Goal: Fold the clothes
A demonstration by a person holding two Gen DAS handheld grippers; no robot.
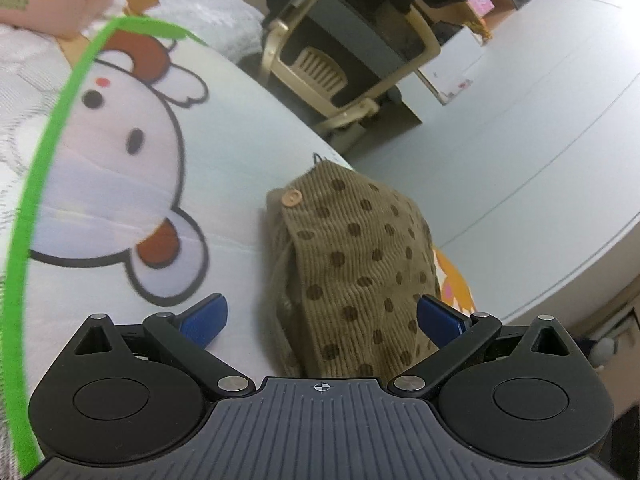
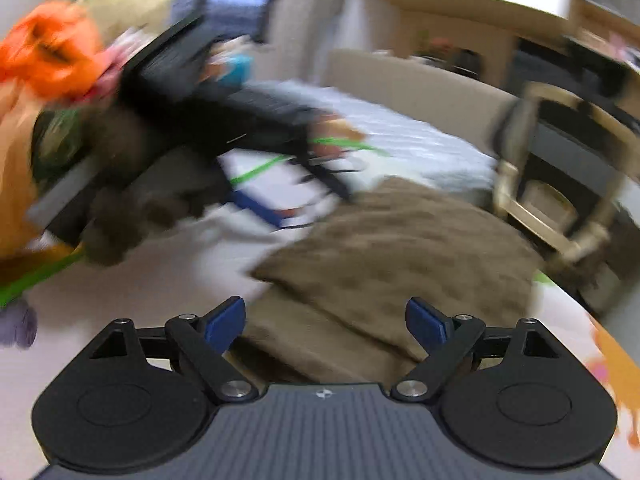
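Corduroy garment [image 1: 352,264] — ribbed, dotted, softly bunched

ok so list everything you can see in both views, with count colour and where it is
corduroy garment: 1, tan with dark dots, bunched on the bed between both grippers
button: 1, pale tan, at the garment's top edge
bed cover: 1, white with cartoon print and green line
box: 1, pink, far on the bed
chair: 1, cream and black, beside the bed
left gripper: 1, black, blue pads, open
right gripper: 1, black, blue pads, open
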